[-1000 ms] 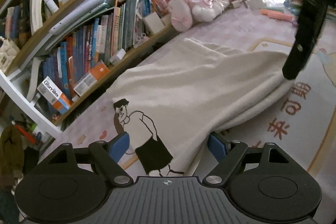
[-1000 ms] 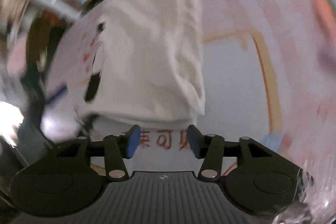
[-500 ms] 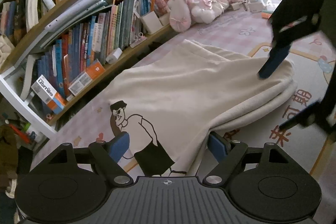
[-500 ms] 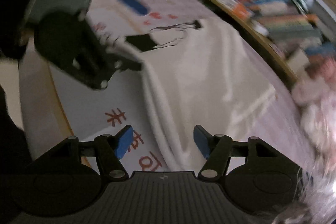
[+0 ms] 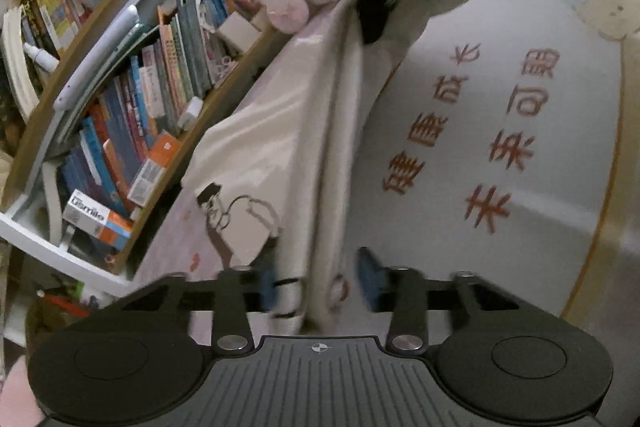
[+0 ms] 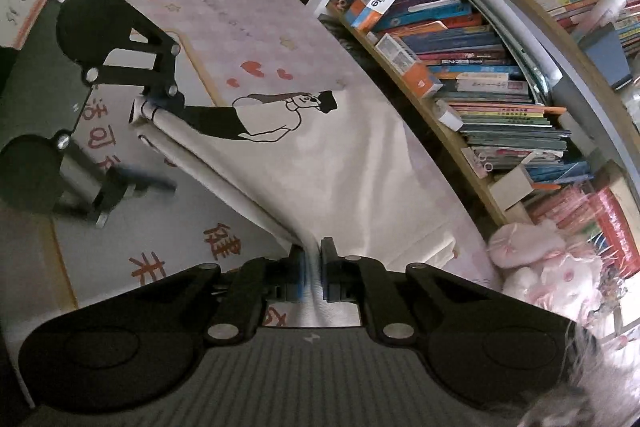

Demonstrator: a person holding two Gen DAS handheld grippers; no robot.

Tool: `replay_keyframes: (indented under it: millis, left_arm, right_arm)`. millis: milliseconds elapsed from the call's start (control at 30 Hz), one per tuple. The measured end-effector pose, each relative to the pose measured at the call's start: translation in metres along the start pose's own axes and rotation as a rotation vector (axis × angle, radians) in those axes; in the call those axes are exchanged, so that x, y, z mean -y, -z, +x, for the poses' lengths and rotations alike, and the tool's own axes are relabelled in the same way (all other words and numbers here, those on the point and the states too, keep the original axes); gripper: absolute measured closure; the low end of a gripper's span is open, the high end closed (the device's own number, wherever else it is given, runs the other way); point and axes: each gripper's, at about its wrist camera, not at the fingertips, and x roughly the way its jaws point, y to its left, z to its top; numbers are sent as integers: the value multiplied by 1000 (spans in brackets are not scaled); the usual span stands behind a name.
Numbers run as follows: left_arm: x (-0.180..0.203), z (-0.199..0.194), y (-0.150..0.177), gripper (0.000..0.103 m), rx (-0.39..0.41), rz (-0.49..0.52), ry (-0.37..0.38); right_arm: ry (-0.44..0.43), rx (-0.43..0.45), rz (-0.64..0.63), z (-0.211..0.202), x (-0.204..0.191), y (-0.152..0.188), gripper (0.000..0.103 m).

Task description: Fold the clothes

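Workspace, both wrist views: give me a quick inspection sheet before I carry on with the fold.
Surface: pink printed play mat with red characters.
Job's things: cream cartoon-print garment, folded edge lifted between both grippers.
Clutter: pink plush toy at the mat's end.
Grippers: right gripper shut on the garment's fold; left gripper closing, fabric between its jaws.
Cables: nothing seen.
Surroundings: wooden bookshelf packed with books beside the mat.

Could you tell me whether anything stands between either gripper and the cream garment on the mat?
Nothing visible does. The right gripper is already shut on the folded edge of the cream garment. The left gripper is closing with the same edge between its jaws at the other end.
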Motion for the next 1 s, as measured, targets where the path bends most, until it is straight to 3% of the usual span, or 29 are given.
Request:
replay_keyframes:
  millis: [267, 400, 500, 667, 767, 833, 1000]
  left_arm:
    - [-13, -1, 10, 89, 37, 70, 53]
    - [-14, -2, 9, 90, 49, 87, 76]
    - [-15, -2, 8, 90, 55, 96, 89]
    - [-16, -1, 9, 90, 51, 97, 101]
    - [-16, 1, 10, 88, 44, 102, 107]
    - [-15, 1, 9, 83, 36, 109, 107]
    - [-7, -1, 8, 83, 38, 138, 103]
  right_arm:
    - [-22, -60, -21, 8, -16, 17, 94]
    - [14, -85, -77, 16, -28, 31, 72]
    - [19, -111, -114, 20, -34, 43, 71]
    - [52, -129, -185, 23, -42, 59, 71]
    - [66, -128, -211, 22, -45, 62, 76]
    - [69, -126, -219, 22, -46, 63, 91]
    - [70, -120, -163, 17, -35, 56, 92]
